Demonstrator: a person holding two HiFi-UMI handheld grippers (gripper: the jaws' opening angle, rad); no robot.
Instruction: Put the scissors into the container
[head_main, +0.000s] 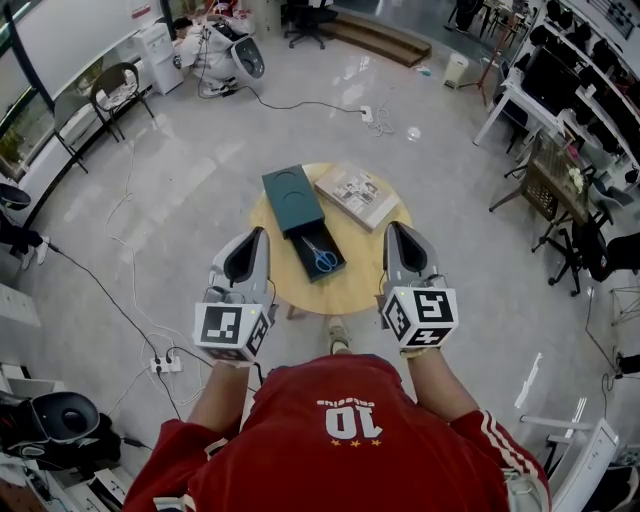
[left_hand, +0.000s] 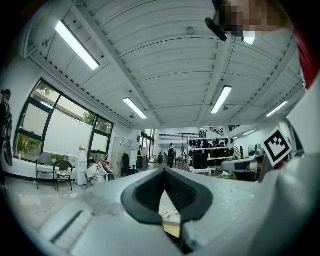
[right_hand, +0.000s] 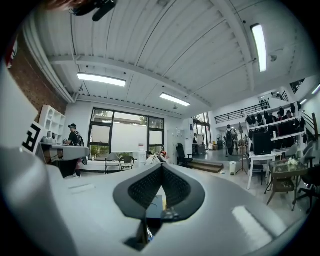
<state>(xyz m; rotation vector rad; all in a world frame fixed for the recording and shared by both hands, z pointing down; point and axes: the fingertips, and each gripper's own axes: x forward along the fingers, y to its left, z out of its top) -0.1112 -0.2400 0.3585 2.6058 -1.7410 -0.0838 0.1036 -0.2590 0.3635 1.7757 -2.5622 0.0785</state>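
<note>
Hovering shut at table edge: left tool | right tool | scissors inside container

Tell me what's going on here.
A person in a red jersey holds a grey claw in each hand. The left claw and right claw are both shut and empty, held level on either side of the small round wooden table. The blue-handled scissors already lie inside the open dark rectangular container, whose teal lid sits at its far end. A printed booklet lies beside them.
</note>
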